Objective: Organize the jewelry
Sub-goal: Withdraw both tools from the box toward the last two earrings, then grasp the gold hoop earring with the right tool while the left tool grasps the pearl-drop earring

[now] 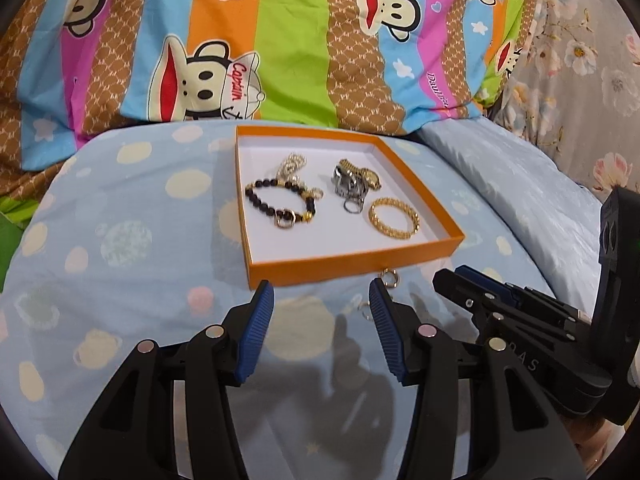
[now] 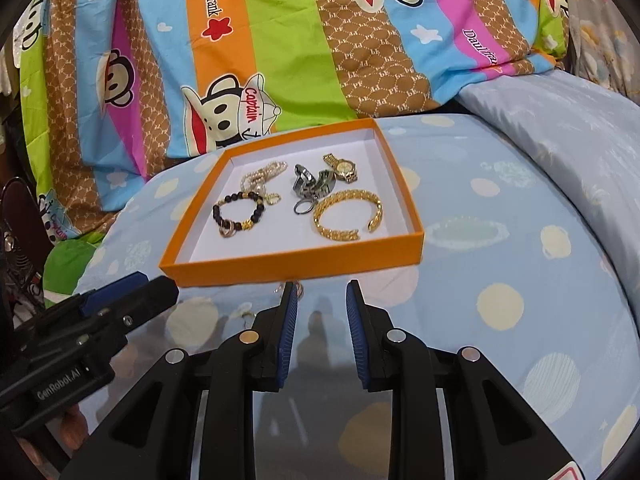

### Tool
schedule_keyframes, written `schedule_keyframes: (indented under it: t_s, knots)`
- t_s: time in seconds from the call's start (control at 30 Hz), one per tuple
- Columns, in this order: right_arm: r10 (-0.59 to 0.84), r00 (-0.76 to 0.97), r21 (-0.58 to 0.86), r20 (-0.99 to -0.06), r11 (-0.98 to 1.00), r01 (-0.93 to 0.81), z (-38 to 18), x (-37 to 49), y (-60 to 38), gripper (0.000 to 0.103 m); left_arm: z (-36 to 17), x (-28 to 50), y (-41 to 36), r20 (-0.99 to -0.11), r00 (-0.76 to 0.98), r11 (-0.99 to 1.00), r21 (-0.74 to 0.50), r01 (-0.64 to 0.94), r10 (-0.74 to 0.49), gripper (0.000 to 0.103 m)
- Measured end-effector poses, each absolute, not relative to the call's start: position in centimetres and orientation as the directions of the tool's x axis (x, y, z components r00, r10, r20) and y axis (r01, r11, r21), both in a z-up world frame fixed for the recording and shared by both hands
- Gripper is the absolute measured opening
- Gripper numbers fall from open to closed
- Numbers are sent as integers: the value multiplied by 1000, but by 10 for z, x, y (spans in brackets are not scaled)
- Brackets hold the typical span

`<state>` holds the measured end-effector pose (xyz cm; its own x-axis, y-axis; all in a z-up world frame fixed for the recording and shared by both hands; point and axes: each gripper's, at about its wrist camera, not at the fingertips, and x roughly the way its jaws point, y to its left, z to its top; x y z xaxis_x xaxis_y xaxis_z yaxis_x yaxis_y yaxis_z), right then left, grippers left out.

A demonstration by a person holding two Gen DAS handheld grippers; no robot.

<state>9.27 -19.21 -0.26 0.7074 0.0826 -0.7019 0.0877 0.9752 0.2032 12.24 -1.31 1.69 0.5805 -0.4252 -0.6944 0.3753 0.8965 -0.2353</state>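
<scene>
An orange box (image 1: 344, 265) with a white floor lies on the blue dotted bedsheet; it also shows in the right wrist view (image 2: 288, 270). Inside are a black bead bracelet (image 1: 276, 204) (image 2: 238, 214), a pearl chain (image 1: 290, 166) (image 2: 262, 174), a gold bangle (image 1: 394, 217) (image 2: 348, 216), a silver watch (image 1: 350, 188) (image 2: 312, 188) and a gold watch (image 1: 370, 176) (image 2: 342, 168). Two small rings lie on the sheet just in front of the box (image 1: 390, 278) (image 1: 365, 312). My left gripper (image 1: 322, 300) is open and empty before the box. My right gripper (image 2: 322, 292) is open and empty, beside the rings.
A colourful striped monkey-print quilt (image 1: 280, 40) is bunched behind the box. A pale blue pillow (image 1: 500, 184) lies to the right. The right gripper's body shows at the right of the left wrist view (image 1: 520, 312); the left gripper's body shows at the left of the right wrist view (image 2: 100, 312).
</scene>
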Motion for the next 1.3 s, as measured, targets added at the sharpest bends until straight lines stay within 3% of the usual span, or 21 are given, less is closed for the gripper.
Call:
schedule_keyframes:
  t_s: [0.97,1.1,1.3]
  knots:
    - [90,638,162,-765,985,55,-25,133,-166,25,-11,118,-7,-739,533,904,-258,342,-413,48]
    - [85,637,159,-766,986,60,-26,135,-167,18,-13,118,-7,-741,529,904,-260,340,-413,48]
    - [73,658,160,-749,984,73,-21,127,-173,18,-13,119,-8,-743,525,902,-261,343,-414,48]
